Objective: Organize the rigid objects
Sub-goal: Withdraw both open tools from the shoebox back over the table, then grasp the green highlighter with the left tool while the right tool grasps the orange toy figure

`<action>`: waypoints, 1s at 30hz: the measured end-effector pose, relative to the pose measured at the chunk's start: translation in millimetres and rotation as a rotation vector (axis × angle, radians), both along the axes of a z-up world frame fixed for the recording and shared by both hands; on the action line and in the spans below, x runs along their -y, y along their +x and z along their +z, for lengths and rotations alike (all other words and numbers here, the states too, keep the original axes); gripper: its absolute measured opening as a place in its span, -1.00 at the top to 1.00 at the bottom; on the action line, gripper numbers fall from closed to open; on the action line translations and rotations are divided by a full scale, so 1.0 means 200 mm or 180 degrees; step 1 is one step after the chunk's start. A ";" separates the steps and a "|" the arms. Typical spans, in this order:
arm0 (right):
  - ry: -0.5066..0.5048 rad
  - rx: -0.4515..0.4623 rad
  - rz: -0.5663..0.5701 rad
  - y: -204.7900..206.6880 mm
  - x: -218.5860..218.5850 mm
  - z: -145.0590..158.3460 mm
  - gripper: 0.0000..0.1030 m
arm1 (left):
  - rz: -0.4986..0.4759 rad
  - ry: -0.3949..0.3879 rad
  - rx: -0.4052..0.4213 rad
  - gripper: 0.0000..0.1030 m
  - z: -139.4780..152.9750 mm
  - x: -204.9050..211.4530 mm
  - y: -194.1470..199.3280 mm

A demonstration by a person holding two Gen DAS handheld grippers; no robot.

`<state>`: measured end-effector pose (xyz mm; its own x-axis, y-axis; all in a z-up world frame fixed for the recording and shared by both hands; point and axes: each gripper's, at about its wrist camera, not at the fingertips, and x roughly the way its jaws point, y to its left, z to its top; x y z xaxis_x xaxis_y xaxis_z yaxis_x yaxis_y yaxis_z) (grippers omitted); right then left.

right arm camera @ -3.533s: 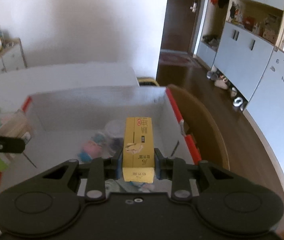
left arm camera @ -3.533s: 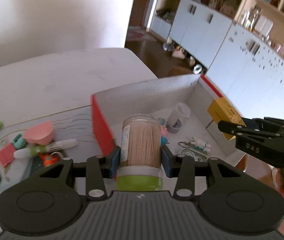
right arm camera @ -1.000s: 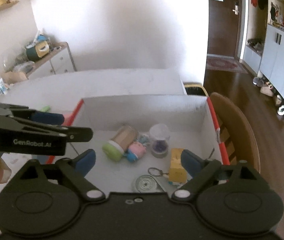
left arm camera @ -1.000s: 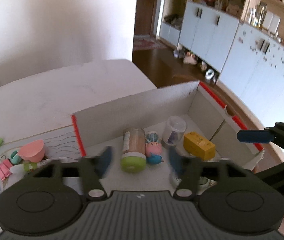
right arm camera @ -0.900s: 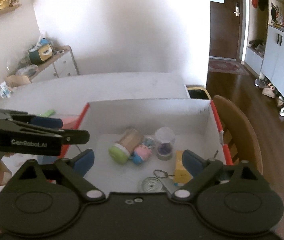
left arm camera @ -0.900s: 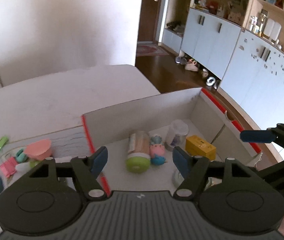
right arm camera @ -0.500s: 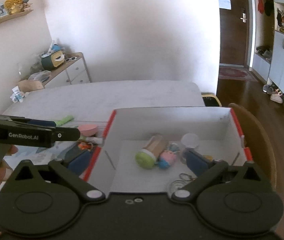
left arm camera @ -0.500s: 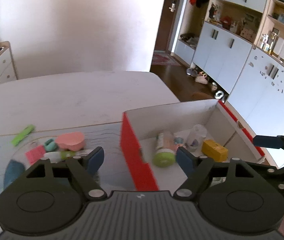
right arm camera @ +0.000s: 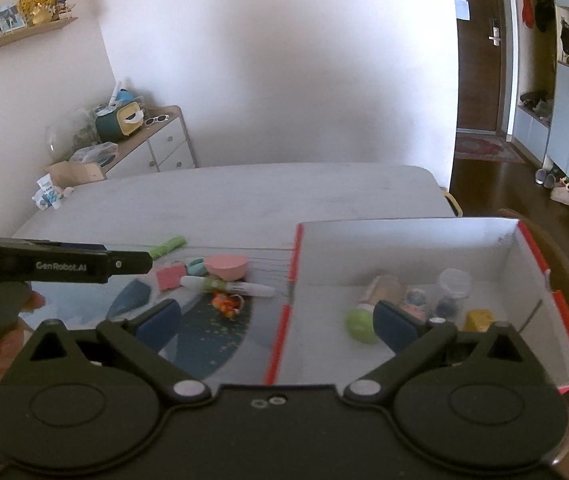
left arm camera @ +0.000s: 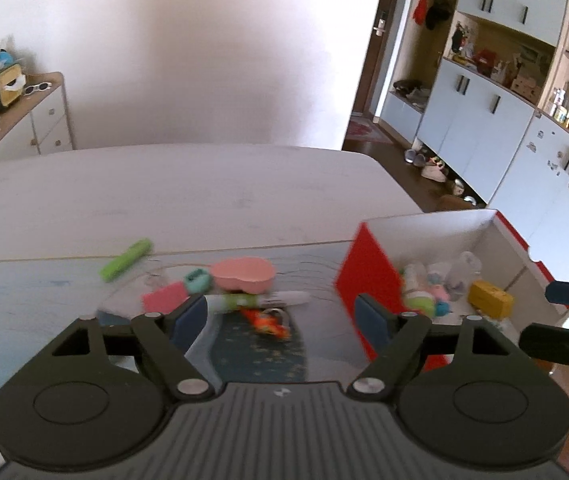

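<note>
Your left gripper (left arm camera: 282, 316) hovers over the loose items on the table (left arm camera: 188, 196), its fingers (left arm camera: 190, 318) spread wide with nothing between them; your right gripper (right arm camera: 278, 324) hangs above the box's near left wall, fingers likewise spread and empty. Items on the table, left of the box (right arm camera: 408, 240): a green clip (left arm camera: 126, 259) farthest out; a pink bowl (left arm camera: 243, 275); a teal piece (left arm camera: 197, 281) touching the bowl's left side; a pink square (left arm camera: 164, 297); a white-and-green marker (left arm camera: 256, 301) lying crosswise just near of the bowl; an orange toy (left arm camera: 266, 321) nearest you. All rest on a blue patterned mat (right arm camera: 220, 340). Items inside the box: a toothpick jar with green lid (right arm camera: 368, 308) on its side at left; a small pink and blue figure (left arm camera: 436, 294) beside it; a clear lidded cup (right arm camera: 452, 284) upright; a yellow carton (left arm camera: 490, 299) at right. The left wrist view alone shows the box's red outer wall (left arm camera: 366, 276), the yellow carton whole, and your right gripper's fingertips entering at the right edge. The right wrist view alone shows the box's white floor and far wall plainly, a dark blue piece (right arm camera: 132, 298) on the mat, your left gripper from the side with your hand (right arm camera: 0, 332) on its grip, and a sideboard (right arm camera: 152, 148) against the far wall. There the right finger hides part of the figure and the carton.
</note>
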<state>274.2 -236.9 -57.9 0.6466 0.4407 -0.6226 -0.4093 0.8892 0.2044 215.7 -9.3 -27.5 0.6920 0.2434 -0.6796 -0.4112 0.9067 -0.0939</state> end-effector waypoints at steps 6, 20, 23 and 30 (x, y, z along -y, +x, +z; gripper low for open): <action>-0.0023 -0.0052 0.0012 -0.02 -0.21 -0.02 -0.99 | 0.0067 -0.0030 -0.0010 -0.56 -0.01 -0.23 -0.07; -0.0160 -0.0135 -0.0094 0.05 -0.63 -0.12 -0.95 | 0.0139 0.0072 -0.0042 -0.56 -0.10 -0.76 -0.12; -0.0226 -0.0146 -0.0112 0.09 -0.70 -0.17 -0.91 | 0.0133 0.0080 -0.0045 -0.56 -0.15 -0.84 -0.10; -0.0339 -0.0274 -0.0178 0.20 -0.78 -0.29 -0.83 | 0.0090 0.0100 -0.0140 -0.56 -0.29 -0.94 -0.02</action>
<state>313.8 -81.1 -116.8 0.6105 0.3340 -0.7181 -0.3434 0.9287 0.1400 211.5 178.6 -84.9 0.6542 0.2842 -0.7009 -0.4398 0.8969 -0.0468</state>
